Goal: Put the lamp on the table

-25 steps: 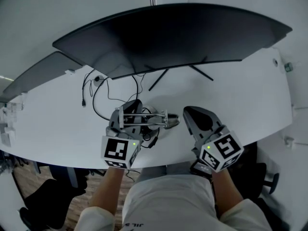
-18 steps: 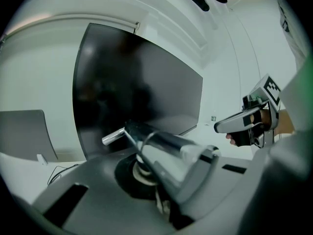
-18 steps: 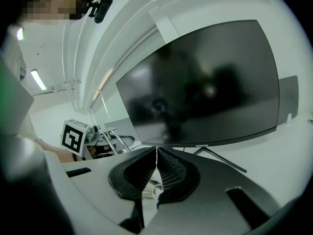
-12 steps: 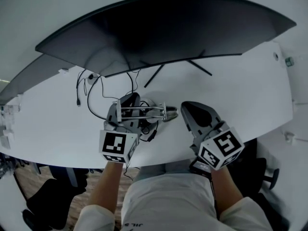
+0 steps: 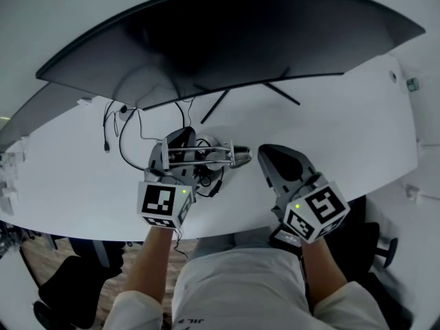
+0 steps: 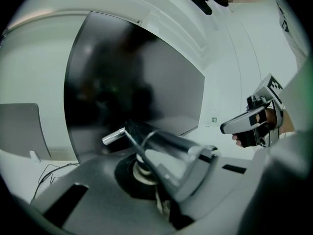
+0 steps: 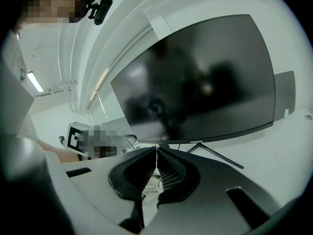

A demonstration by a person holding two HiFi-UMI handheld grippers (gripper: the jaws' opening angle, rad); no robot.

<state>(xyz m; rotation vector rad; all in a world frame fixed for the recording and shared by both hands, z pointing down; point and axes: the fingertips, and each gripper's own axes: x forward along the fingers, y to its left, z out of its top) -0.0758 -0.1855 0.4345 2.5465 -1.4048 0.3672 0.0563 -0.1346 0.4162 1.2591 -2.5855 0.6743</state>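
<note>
A silvery metal desk lamp (image 5: 206, 158), folded, lies crosswise low over the near part of the white desk (image 5: 357, 136); I cannot tell whether it touches the desktop. My left gripper (image 5: 180, 146) is shut on it. In the left gripper view the lamp's shiny tube (image 6: 168, 146) and round dark base (image 6: 134, 173) sit right at that gripper's (image 6: 159, 195) jaws. To the right of the lamp, my right gripper (image 5: 269, 155) hovers shut with nothing held. Its ribbed pads (image 7: 168, 173) meet at the right gripper's (image 7: 156, 154) tip.
A wide curved black monitor (image 5: 234, 40) stands at the back on thin splayed legs (image 5: 220, 105). Black cables (image 5: 124, 133) trail on the desk left of the lamp. Another dark screen (image 5: 27, 119) is at the far left. The desk's near edge runs just before my gripper cubes.
My left gripper has carried the lamp a little farther in over the desk and slightly lower. The right gripper has stayed where it was.
</note>
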